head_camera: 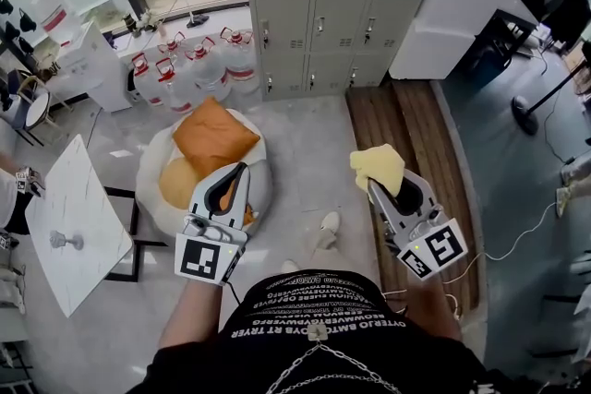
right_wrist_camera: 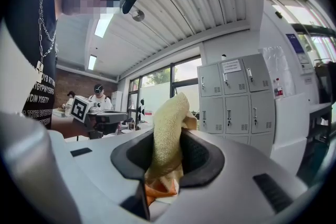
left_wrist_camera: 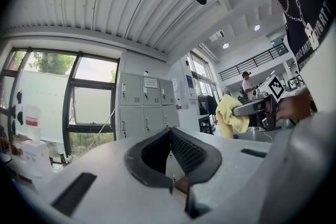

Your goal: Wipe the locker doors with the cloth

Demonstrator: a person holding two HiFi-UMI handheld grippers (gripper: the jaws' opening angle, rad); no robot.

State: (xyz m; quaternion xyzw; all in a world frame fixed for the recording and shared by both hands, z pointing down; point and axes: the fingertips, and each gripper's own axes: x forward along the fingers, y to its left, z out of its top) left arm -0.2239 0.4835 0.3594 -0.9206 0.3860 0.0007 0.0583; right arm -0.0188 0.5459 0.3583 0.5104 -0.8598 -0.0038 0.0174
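Note:
The grey lockers (head_camera: 332,5) stand against the far wall, also visible as lockers (left_wrist_camera: 144,105) and lockers (right_wrist_camera: 236,94). A yellow cloth (head_camera: 377,166) sticks up from my right gripper (head_camera: 380,186), which is shut on it; the cloth (right_wrist_camera: 169,128) fills the gap between the pads. From the left gripper view the same cloth (left_wrist_camera: 230,117) hangs off to the right. My left gripper (head_camera: 238,175) is shut with nothing in it, its tips (left_wrist_camera: 169,136) meeting. Both grippers are held well short of the lockers.
A white beanbag (head_camera: 152,166) with an orange cushion (head_camera: 214,136) lies on the floor ahead of the left gripper. Several water jugs (head_camera: 194,69) stand left of the lockers. A marble table (head_camera: 74,226) is at left, a white cabinet (head_camera: 457,14) at right.

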